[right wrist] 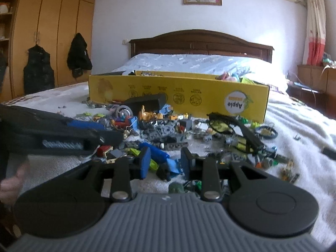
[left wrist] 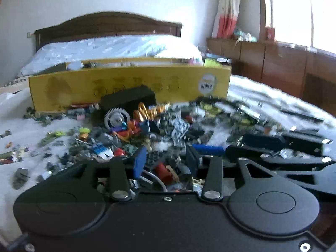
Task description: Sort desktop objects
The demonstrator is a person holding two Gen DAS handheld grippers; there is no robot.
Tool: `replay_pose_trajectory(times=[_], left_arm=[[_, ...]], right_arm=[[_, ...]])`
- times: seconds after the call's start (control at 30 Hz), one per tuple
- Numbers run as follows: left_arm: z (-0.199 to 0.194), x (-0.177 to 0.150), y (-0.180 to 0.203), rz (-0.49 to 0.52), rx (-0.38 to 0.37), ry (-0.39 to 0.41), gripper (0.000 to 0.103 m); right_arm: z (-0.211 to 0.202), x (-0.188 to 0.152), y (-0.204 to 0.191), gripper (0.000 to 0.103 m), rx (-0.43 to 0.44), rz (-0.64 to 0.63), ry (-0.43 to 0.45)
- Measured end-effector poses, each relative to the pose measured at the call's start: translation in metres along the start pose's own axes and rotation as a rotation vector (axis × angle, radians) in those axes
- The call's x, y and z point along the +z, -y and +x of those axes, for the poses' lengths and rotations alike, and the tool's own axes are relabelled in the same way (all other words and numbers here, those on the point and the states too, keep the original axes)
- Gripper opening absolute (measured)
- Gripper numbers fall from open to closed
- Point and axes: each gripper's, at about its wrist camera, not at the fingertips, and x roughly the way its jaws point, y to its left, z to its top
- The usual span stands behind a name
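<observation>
A heap of small plastic toy bricks (right wrist: pixel 159 130) lay on the white fluffy bed cover (right wrist: pixel 294 130). Behind the heap stood a long yellow cardboard box (right wrist: pixel 178 92). A grey toothed gear wheel (right wrist: pixel 124 111) and a black block (right wrist: pixel 147 103) lay just before the box.

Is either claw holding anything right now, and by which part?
Nothing is held. The left claw and right claw both stand open over the toy pile.

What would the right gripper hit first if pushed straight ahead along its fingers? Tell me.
Probably the loose blue toy pieces lying between the right gripper's open fingers, with a small black part beside them. Beyond these comes the rest of the toy pile, then the yellow box. Depth is uncertain.
</observation>
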Motion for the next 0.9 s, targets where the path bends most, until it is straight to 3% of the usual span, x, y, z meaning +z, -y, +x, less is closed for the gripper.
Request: replay_pose_trajectory(times=[0.1, 0.43, 0.57, 0.9], left_arm=[[0.012, -0.001, -0.002, -0.026, 0.023, -0.032, 0.041], [0.021, 0.002, -0.019, -0.126, -0.01, -0.042, 0.041], [0.018, 0.001, -0.031, -0.178, -0.025, -0.043, 0.027], [0.012, 0.004, -0.04, -0.199, -0.068, -0.039, 0.016]], right_arm=[[0.0, 0.001, 0.001, 0.052, 0.015, -0.014, -0.004], [0.008, 0.005, 0.002, 0.052, 0.059, -0.015, -0.029], [0.016, 0.01, 0.002, 0.052, 0.072, -0.041, -0.05], [0.042, 0.017, 0.005, 0.049, 0.094, -0.05, -0.123]])
